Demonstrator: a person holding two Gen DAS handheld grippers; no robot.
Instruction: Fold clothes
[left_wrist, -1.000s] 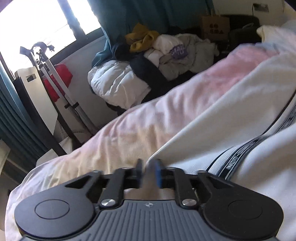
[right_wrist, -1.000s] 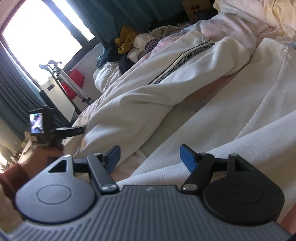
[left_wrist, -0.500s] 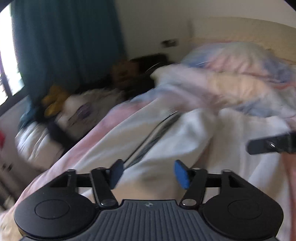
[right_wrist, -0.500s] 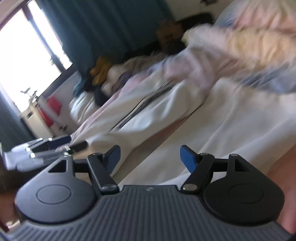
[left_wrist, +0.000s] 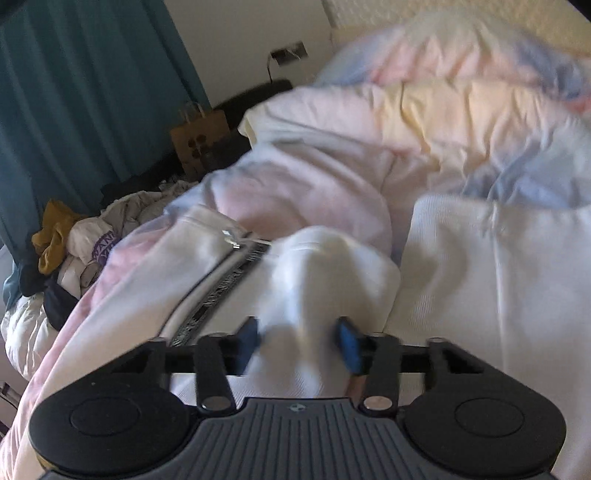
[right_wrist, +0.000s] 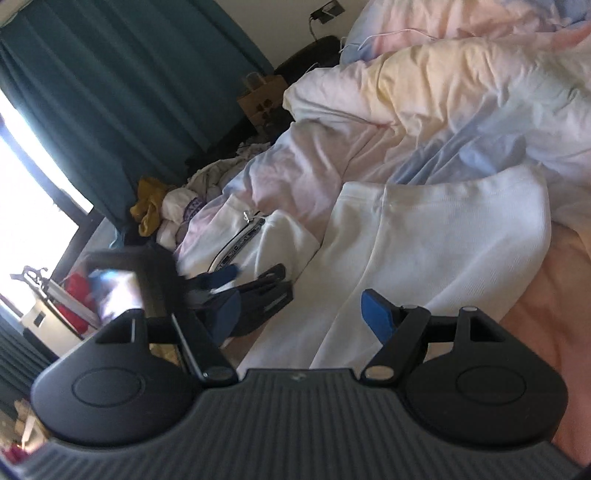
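A white zip-up garment (left_wrist: 221, 295) with a black patterned zipper band (left_wrist: 218, 295) lies spread on the bed; it also shows in the right wrist view (right_wrist: 424, 240). My left gripper (left_wrist: 299, 341) is open, its blue pads either side of a raised fold of the white sleeve (left_wrist: 325, 266). The image is blurred. My right gripper (right_wrist: 301, 314) is open and empty above the white fabric. The left gripper shows in the right wrist view (right_wrist: 236, 288), low on the sleeve.
A pastel pink, yellow and blue duvet (left_wrist: 461, 110) is bunched at the head of the bed. A pile of clothes (left_wrist: 74, 236) lies beyond the bed's far edge by the teal curtain (left_wrist: 74, 92). A brown paper bag (left_wrist: 199, 140) stands near the wall.
My left gripper opened from shut, swung right along the bed and came down around the sleeve fold. My right gripper stayed open and turned toward the head of the bed.
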